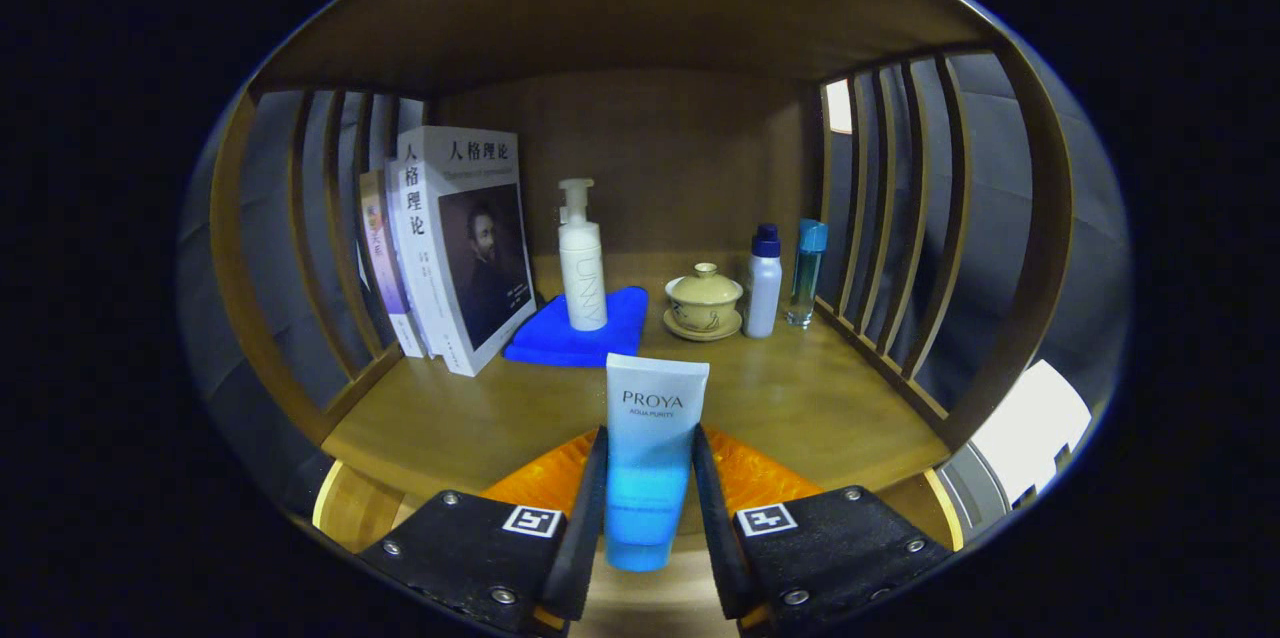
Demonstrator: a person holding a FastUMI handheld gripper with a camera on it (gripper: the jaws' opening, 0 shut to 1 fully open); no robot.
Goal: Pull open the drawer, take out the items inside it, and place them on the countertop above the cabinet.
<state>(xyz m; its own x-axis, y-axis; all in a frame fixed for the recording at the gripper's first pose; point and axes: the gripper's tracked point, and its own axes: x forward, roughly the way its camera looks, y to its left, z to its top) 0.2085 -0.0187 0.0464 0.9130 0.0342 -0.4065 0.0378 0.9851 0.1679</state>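
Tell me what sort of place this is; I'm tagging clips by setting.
Likely a wooden shelf unit with slatted sides, set up like a home. Books, a lidded teacup and toiletry bottles stand on it. The gripper jaws clamp a blue tube.

Three bottles [582, 258], three books [470, 243], one tube [650, 448], one lidded cup [704, 298], one blue cloth [580, 333].

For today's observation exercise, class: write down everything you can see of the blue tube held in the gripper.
The tube is a soft-looking plastic squeeze tube, pale blue at its flat crimped end and deeper blue toward the lower end, with dark printed lettering near the top. It stands upright, crimped end up, clamped between the two fingers of the gripper, which press on its sides. It is at the front edge of the wooden countertop, ahead of a blue cloth.
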